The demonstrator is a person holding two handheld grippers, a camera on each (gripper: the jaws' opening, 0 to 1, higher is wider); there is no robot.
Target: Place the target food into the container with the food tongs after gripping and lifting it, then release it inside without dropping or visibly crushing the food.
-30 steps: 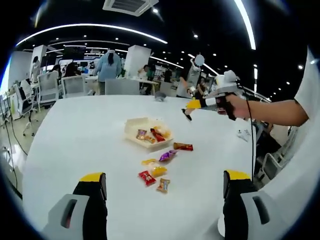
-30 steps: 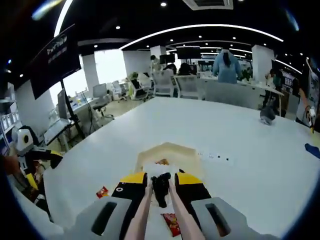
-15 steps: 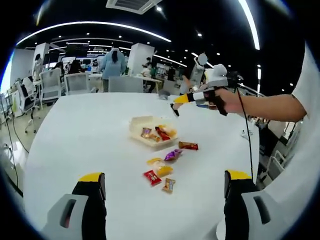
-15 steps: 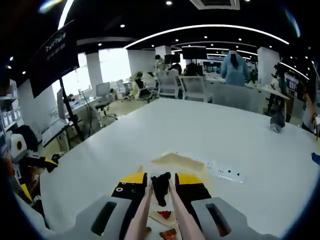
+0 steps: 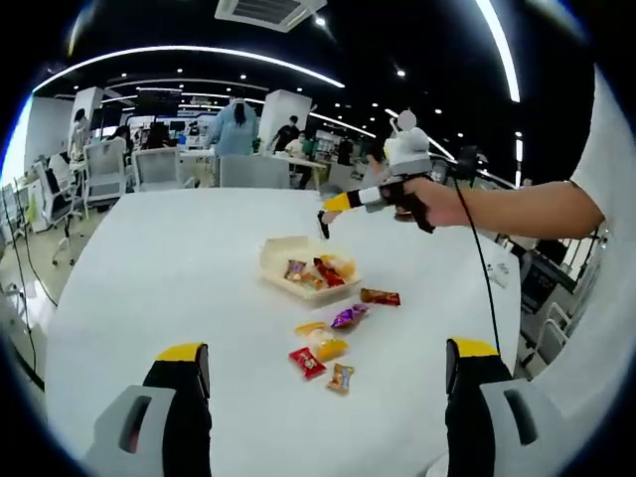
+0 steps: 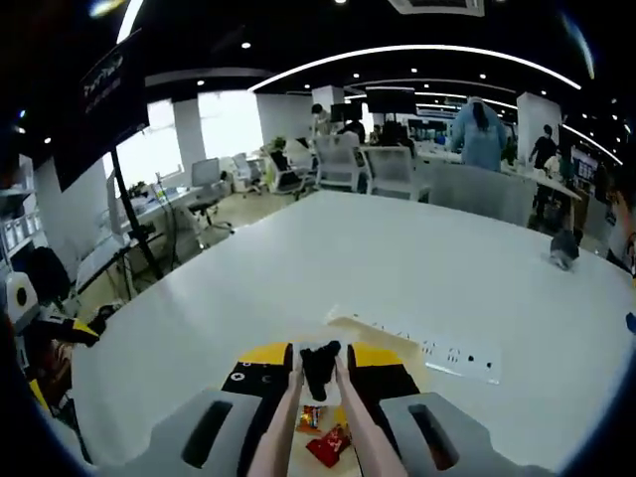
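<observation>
The landmark here is the shallow cream container point(image 5: 308, 270), which sits on the white bench point(image 5: 159, 268) and already holds several wrapped snacks point(image 5: 316, 270). In the left gripper view, the right claw point(image 5: 324, 225) hangs in the air just above the container's far rim, carried by a person's hand point(image 5: 429, 202) reaching in from the right; the claw is clamped together on a pair of pale food tongs point(image 6: 298, 402), whose dark tips show closed in the right gripper view, directly over the container with snack wrappers visible beneath them. Whether the tongs carry any food I cannot tell. On the bench beside the container, on its near side, lie more loose snacks: a brown packet point(image 5: 380, 296) just beside the container's near right corner, a purple one point(image 5: 349, 316) a little nearer, then a yellow packet point(image 5: 320, 337), a red packet point(image 5: 307, 363) and a small orange packet point(image 5: 341, 378) nearest the left claw point(image 5: 328, 378). The left claw stands wide apart and holds nothing, hovering over the bench well short of the container, its two yellow-tipped jaws framing the loose snacks. Beyond the container, in the right gripper view, a white power strip point(image 6: 437, 350) lies on the bench just past the container's far edge. Office chairs point(image 5: 154, 167) and people stand well beyond the bench's far side.
</observation>
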